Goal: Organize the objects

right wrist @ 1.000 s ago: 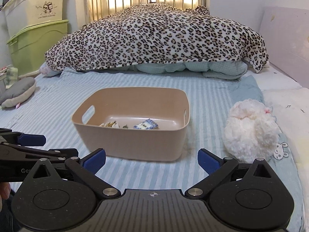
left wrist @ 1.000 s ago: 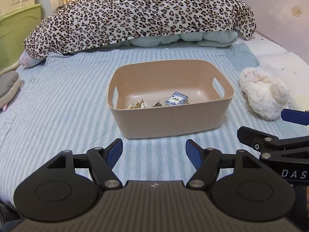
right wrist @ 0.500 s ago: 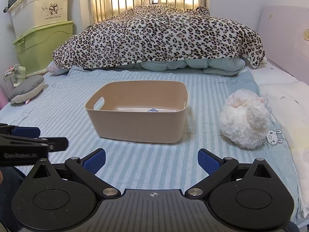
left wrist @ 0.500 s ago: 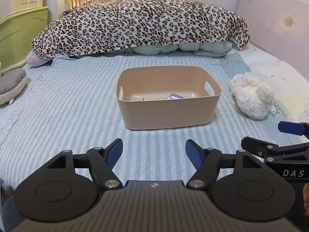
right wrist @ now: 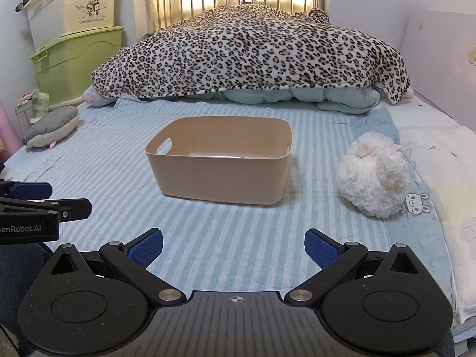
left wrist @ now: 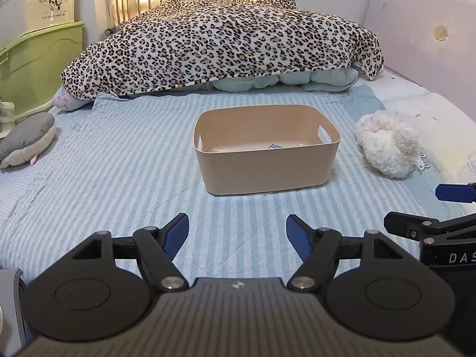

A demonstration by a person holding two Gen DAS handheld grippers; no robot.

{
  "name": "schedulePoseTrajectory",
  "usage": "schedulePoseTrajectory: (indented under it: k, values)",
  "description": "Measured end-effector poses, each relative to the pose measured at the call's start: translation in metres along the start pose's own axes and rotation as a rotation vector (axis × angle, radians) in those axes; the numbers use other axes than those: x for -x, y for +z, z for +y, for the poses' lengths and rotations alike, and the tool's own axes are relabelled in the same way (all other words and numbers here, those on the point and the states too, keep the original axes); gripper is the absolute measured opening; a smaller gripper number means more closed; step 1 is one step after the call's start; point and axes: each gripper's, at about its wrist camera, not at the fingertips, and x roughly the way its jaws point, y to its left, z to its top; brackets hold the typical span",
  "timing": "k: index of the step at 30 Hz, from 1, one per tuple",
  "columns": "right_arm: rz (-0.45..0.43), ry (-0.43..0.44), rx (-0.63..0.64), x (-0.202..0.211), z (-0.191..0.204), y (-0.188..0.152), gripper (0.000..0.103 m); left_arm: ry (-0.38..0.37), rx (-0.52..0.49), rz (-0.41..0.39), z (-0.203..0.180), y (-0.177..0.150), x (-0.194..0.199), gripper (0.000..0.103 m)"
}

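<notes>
A tan plastic bin [left wrist: 267, 166] sits mid-bed on the blue striped sheet; it also shows in the right wrist view [right wrist: 220, 175]. A small blue-white packet [left wrist: 275, 146] peeks over its rim; the rest of its contents are hidden. My left gripper [left wrist: 237, 232] is open and empty, well short of the bin. My right gripper [right wrist: 233, 245] is open and empty, also short of the bin. Each gripper shows at the edge of the other's view.
A white fluffy plush [left wrist: 386, 145] [right wrist: 372, 175] lies right of the bin. A grey plush [left wrist: 26, 138] [right wrist: 50, 126] lies at the left edge. A leopard blanket [left wrist: 220, 47] is heaped at the back. Green and cream storage boxes [right wrist: 77, 38] stand left of the bed.
Both grippers have pulled back and lowered away from the bin; it looks smaller and its contents have dropped behind the rim. Both stayed open.
</notes>
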Motion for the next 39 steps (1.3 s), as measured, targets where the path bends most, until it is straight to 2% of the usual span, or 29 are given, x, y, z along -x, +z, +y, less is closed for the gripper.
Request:
schedulePoseTrajectory:
  k: [16, 27, 39]
  values:
    - [-0.001, 0.014, 0.008, 0.012, 0.007, 0.002, 0.103, -0.034, -0.018, -0.006, -0.007, -0.006, 0.014, 0.074]
    - [0.010, 0.022, 0.005, 0.011, 0.009, 0.001, 0.103, -0.046, -0.016, -0.019, -0.009, -0.005, 0.020, 0.084]
    - [0.019, 0.017, -0.011, 0.012, 0.007, -0.002, 0.103, -0.050, -0.010, -0.005, -0.011, -0.006, 0.020, 0.087]
